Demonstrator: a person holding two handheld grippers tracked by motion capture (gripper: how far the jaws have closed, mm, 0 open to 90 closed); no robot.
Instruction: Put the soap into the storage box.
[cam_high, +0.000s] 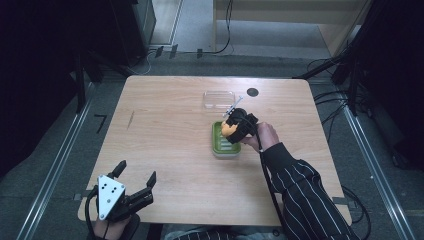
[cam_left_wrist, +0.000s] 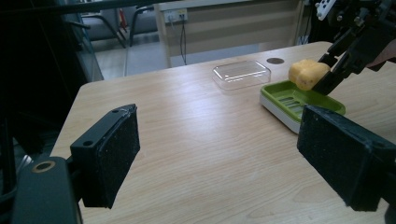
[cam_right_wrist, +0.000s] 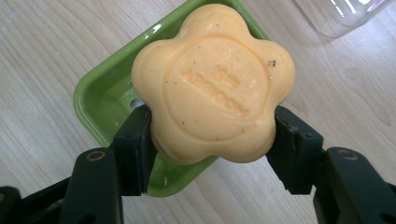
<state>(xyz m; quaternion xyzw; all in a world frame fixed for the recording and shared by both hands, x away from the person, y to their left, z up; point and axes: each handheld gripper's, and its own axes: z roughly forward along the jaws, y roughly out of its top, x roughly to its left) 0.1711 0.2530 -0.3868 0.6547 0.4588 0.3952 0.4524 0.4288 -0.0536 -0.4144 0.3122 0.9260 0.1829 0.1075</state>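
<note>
Right gripper clamps one orange flower-shaped soap bar above one green plastic soap dish.
One clear plastic lid lies beside it; left gripper gapes, holding nothing.

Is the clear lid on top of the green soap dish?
No, the clear lid lies by itself on the table, behind the green soap dish.

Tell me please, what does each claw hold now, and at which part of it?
The right claw holds the orange flower-shaped soap by two opposite sides, above the green soap dish. The left claw stands open and holds nothing.
</note>
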